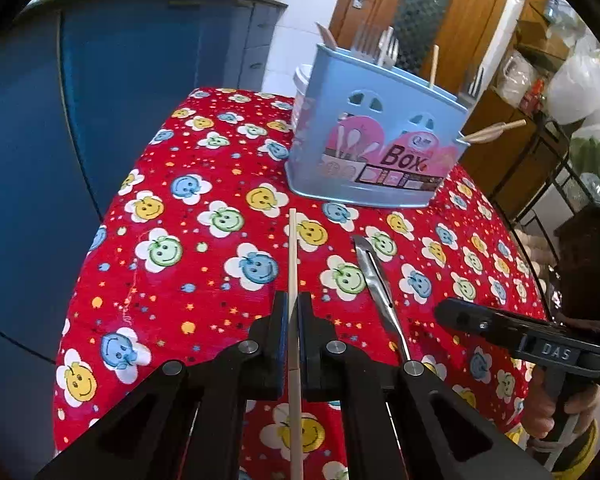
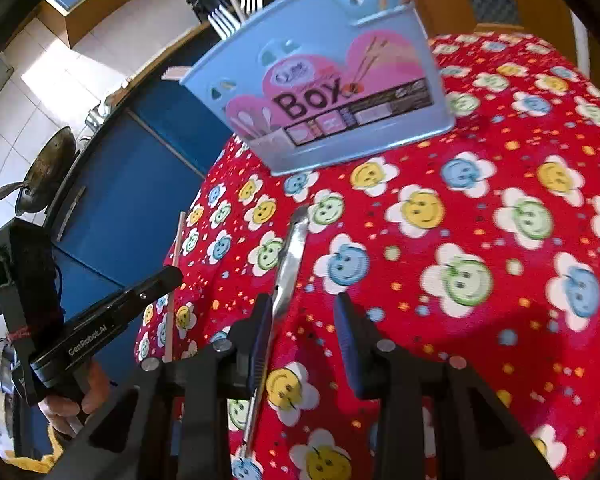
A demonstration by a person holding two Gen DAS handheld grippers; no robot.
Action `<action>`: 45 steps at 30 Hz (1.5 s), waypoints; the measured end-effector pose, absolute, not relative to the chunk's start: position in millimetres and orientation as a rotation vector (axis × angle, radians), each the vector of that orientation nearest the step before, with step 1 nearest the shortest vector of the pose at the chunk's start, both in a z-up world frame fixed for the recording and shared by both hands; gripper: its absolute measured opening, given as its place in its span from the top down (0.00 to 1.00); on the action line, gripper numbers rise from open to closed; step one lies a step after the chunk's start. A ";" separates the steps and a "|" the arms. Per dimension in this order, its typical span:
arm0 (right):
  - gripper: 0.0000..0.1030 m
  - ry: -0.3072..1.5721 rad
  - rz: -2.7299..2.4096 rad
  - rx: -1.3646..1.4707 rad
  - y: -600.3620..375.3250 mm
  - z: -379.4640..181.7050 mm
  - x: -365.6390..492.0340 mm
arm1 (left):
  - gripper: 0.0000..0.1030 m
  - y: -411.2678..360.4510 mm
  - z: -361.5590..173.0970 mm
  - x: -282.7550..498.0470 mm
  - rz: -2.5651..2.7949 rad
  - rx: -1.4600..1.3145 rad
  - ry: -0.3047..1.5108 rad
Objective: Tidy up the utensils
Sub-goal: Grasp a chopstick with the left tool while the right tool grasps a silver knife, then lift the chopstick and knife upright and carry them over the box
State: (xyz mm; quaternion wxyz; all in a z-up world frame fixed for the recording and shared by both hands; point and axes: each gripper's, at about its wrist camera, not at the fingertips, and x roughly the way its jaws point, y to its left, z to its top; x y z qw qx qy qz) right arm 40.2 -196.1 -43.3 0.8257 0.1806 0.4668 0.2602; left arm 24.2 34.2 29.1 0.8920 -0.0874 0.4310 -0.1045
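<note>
Looking along your left gripper [image 1: 293, 322], you see its jaws pinched tight on a wooden chopstick [image 1: 293, 264], whose long axis runs straight ahead toward the blue utensil box [image 1: 374, 136] standing farther up the red tablecloth [image 1: 204, 280]; the metal knife [image 1: 374, 280] lies just to its right. From your right gripper [image 2: 304, 324], the jaws stand partly open and grip nothing, with the knife [image 2: 290, 264] lying lengthwise beside the left finger, so this hand is nearer it.

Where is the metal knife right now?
In the left wrist view the metal knife lies on the red tablecloth, right of the chopstick clamped in the left gripper, with the blue utensil box beyond it.
</note>
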 end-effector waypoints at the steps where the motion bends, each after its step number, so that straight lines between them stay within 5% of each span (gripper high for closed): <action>1: 0.65 1.005 0.563 0.382 -192.9 -44.7 43.3 | 0.96 36.2 28.6 23.7 -0.217 -0.185 0.893; 29: 0.65 1.093 0.520 -0.054 -104.0 -38.8 83.4 | 0.96 57.0 22.6 25.9 -0.238 -0.272 0.866; 33: 0.73 1.055 0.462 -0.151 -94.1 -39.6 77.7 | 0.96 59.1 27.5 22.9 -0.230 -0.270 0.853; 45: 0.79 0.915 0.511 0.081 -130.0 -16.3 58.4 | 0.96 52.3 48.8 9.4 -0.275 -0.250 0.770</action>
